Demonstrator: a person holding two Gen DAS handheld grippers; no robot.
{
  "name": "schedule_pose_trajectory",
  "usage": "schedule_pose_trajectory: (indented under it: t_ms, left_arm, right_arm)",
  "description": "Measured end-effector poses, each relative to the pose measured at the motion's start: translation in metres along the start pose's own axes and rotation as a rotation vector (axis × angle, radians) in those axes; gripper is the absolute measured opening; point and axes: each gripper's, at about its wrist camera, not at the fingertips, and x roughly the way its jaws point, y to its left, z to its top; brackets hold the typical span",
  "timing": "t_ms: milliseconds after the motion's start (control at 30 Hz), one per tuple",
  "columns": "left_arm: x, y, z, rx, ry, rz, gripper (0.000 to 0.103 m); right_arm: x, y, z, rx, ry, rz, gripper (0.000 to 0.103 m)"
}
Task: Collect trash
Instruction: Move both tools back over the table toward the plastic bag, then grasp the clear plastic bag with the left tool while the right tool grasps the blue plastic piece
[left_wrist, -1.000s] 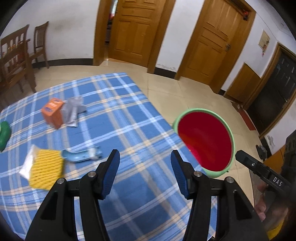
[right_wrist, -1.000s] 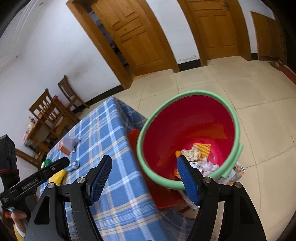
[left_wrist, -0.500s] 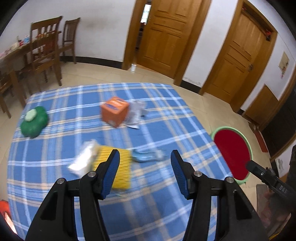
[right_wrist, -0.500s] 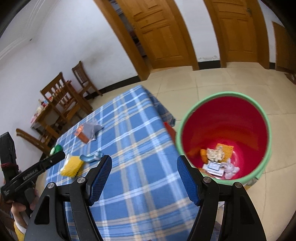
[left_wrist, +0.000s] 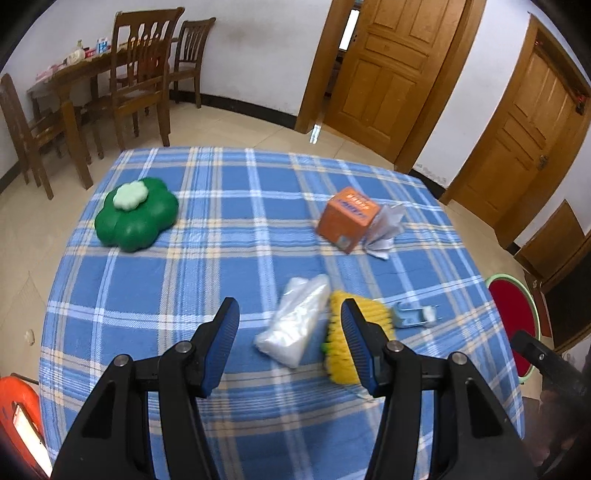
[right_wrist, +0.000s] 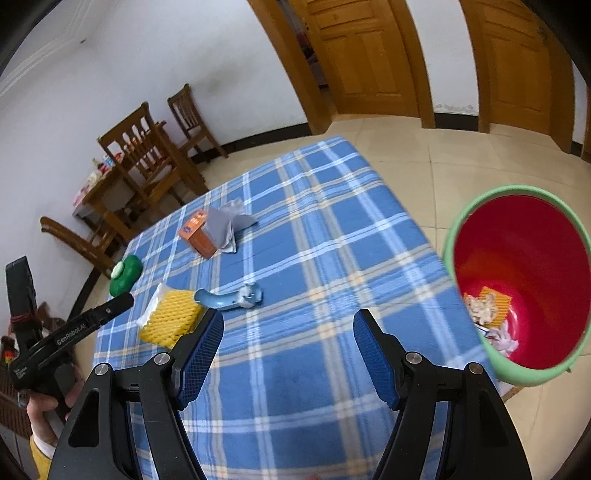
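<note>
Both tongs are hanging apart, holding nothing — the left gripper (left_wrist: 290, 325) over a clear bag (left_wrist: 295, 321) and yellow net (right_wrist: 170, 321), maybe foam. The right gripper (right_wrist: 288, 339) is hovering beside the red bin (right_wrist: 517, 280).

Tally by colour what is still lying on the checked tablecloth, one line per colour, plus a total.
Green: 1, flower-shaped box
Orange: 1, carton
Grey-white: 1, crumpled paper
Clear: 1, plastic bag
Yellow: 1, foam net
Light blue: 1, wrapper
Total: 6
</note>
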Motion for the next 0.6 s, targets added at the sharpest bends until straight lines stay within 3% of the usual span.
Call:
schedule_pose_trajectory:
  t_ms: [600]
  left_arm:
    - [0.035, 0.009, -0.007, 0.033, 0.066, -0.039, 0.057]
  right_arm:
    - [0.056, 0.027, 0.006, -0.011, 0.091, -0.023, 0.066]
